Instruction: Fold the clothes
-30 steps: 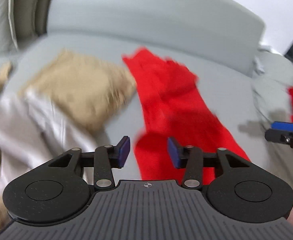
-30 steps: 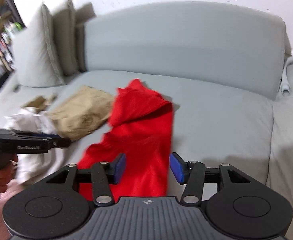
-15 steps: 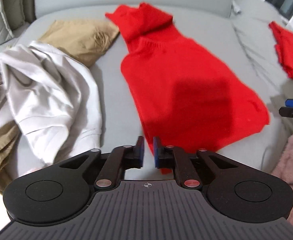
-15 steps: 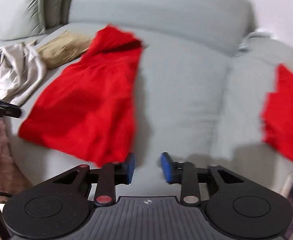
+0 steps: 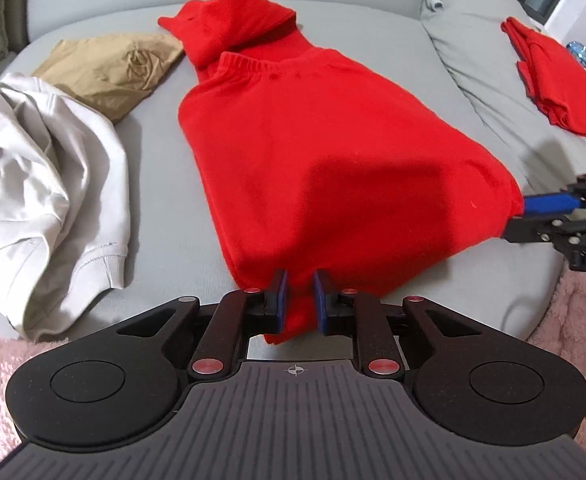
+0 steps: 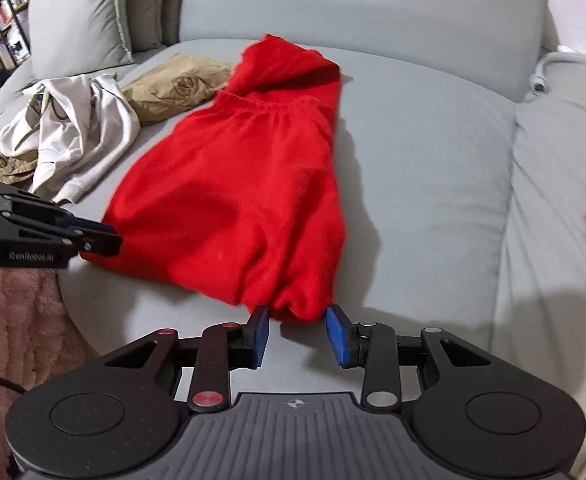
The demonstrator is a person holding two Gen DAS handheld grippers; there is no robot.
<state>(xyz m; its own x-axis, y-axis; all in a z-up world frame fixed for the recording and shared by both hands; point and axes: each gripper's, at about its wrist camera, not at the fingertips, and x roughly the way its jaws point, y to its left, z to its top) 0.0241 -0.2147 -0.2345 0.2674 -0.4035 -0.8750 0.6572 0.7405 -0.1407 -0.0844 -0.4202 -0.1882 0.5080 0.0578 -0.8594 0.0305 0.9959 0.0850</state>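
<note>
A red sweater lies spread on the grey sofa, hem toward me, its top bunched at the back. My left gripper is shut on the near left hem corner, red fabric pinched between the blue pads. In the right wrist view the sweater reaches my right gripper, which is open, its blue pads either side of the right hem corner without closing on it. The left gripper also shows in the right wrist view, at the other hem corner.
A crumpled white garment and a tan garment lie left of the sweater. Another red garment lies on the right cushion. Grey pillows stand at the back left. Pink fluffy fabric hangs at the sofa's front edge.
Both grippers have come down to the sweater's near hem. The left has taken hold of the left corner. The right has opened wider around the right corner.
</note>
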